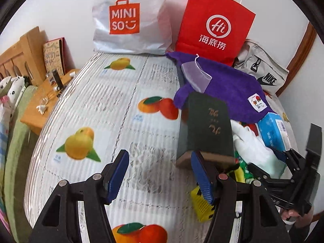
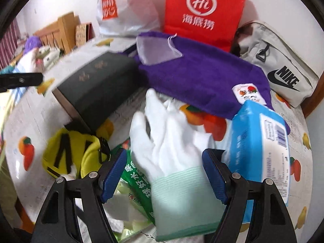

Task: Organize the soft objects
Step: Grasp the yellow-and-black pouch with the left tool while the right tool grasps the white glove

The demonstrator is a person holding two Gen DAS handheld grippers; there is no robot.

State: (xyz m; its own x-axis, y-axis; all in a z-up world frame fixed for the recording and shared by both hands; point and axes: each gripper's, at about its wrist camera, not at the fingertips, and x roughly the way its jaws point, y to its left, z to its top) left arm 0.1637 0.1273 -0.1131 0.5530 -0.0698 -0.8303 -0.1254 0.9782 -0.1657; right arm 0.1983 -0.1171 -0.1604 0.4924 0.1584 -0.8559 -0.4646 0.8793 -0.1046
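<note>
fruit-print bench (image 1: 85, 105) bears clutter beside the white glove (image 2: 162, 133), which right tongs (image 2: 164, 174) straddle spread; left tongs (image 1: 160, 178) gape empty.

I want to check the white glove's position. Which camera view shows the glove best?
The right wrist view: the white glove fills the centre, fingers and green cuff clear, between the open right tool's fingers. The left wrist view shows only part of it, behind the dark box.
</note>
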